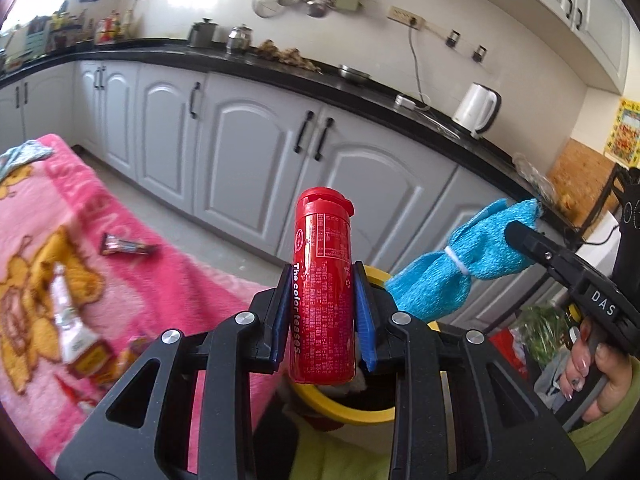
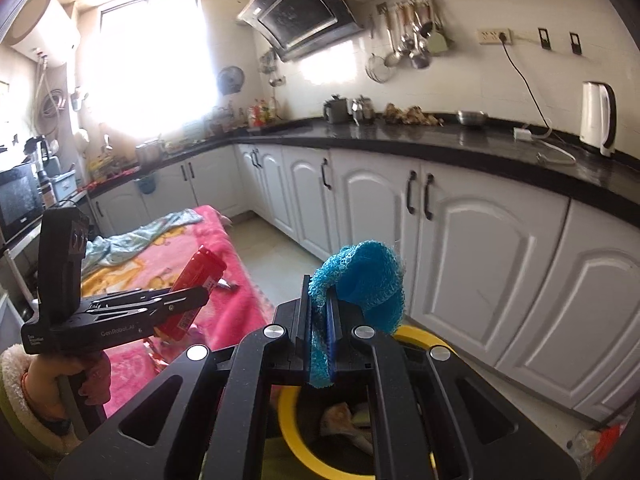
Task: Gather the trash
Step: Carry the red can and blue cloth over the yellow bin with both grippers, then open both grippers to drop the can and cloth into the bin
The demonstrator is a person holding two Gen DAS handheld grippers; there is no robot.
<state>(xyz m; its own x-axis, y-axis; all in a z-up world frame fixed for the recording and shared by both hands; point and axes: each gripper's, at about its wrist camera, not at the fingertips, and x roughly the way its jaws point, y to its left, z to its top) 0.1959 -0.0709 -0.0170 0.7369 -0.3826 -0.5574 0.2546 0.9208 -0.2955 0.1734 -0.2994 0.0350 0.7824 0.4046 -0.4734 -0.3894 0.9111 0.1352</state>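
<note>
Red canister point(image 1: 323, 288) clamped in my left gripper point(image 1: 323, 312), blue cloth point(image 2: 362, 280) pinched in right gripper point(image 2: 320, 336): centre both over yellow-rimmed bin point(image 2: 416, 336) before releasing.

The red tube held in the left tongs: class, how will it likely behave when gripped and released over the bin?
The red tube looks stiff: it stands straight between the left tongs without denting. It is probably light, held only at its lower half. Its glossy, round body may slip or roll if it misses the yellow bin.

The bin point(image 2: 416, 336) sits between the blanket point(image 1: 168, 280) on its left and the cabinets point(image 2: 500, 264) behind.
</note>
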